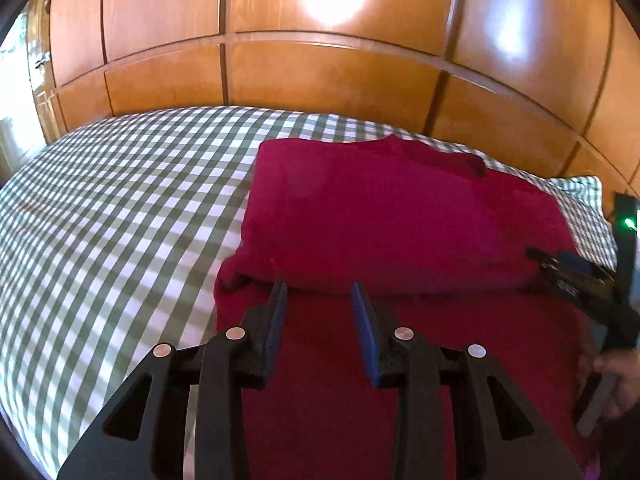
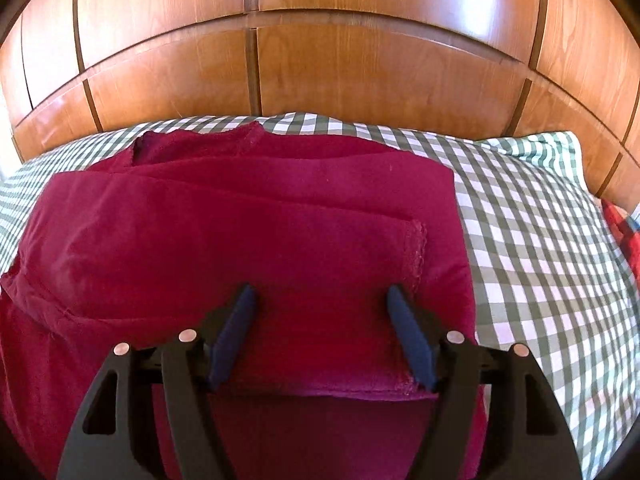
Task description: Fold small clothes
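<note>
A: Was any text, label, brand or number legible in either wrist view?

B: None was. A small pale marking stood on the right gripper (image 1: 568,286) as seen from the left wrist view, but it was too blurred to read.

A: Were any signs or indicators shown?

B: One green light (image 1: 629,223) glowed on the dark unit at the right edge of the left wrist view. It carried no readable character.
</note>
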A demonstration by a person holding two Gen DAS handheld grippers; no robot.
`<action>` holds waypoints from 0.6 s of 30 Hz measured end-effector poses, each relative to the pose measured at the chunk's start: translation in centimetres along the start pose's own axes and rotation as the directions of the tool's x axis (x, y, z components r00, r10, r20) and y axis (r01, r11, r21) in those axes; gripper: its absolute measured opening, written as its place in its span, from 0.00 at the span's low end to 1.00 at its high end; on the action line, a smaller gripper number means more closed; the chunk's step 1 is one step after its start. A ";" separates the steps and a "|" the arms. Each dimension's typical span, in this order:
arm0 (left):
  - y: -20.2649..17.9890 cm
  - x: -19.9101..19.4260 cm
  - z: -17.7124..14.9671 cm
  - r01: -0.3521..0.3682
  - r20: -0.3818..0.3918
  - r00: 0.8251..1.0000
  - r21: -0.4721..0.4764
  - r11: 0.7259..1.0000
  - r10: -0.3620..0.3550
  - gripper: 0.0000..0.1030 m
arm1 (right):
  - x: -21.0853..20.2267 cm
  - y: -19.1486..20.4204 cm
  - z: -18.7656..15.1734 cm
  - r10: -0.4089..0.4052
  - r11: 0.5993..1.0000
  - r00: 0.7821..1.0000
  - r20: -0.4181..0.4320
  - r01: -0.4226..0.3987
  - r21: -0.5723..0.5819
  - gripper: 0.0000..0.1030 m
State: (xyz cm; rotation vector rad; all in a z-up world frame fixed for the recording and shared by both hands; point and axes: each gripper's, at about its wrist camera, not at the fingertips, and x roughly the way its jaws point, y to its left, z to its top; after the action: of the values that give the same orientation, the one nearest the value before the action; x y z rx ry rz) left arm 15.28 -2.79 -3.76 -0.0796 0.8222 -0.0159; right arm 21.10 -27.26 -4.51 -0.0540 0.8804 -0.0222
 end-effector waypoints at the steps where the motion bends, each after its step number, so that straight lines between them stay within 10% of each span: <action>1: -0.1 -0.6 -0.3 0.000 0.006 1.000 0.007 1.000 0.000 0.32 | -0.4 0.2 0.0 -0.010 1.000 1.000 -0.003 0.010 -0.006 0.72; 3: -0.2 -1.6 -0.9 0.007 0.016 1.000 0.017 1.000 -0.007 0.32 | -1.2 0.4 -0.2 -0.053 0.999 0.999 -0.007 0.053 0.002 0.92; 18: 1.7 -4.0 -6.1 0.004 -0.049 0.999 0.028 1.000 -0.003 0.32 | -6.9 0.1 -8.5 -0.011 1.000 0.993 -0.115 0.010 -0.007 0.93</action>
State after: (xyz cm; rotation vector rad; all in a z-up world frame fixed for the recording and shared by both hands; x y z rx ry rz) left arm 8.08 -1.33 -5.09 -0.0541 0.8709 -0.0331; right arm 10.10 -27.24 -4.59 -0.0640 0.9950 -0.0326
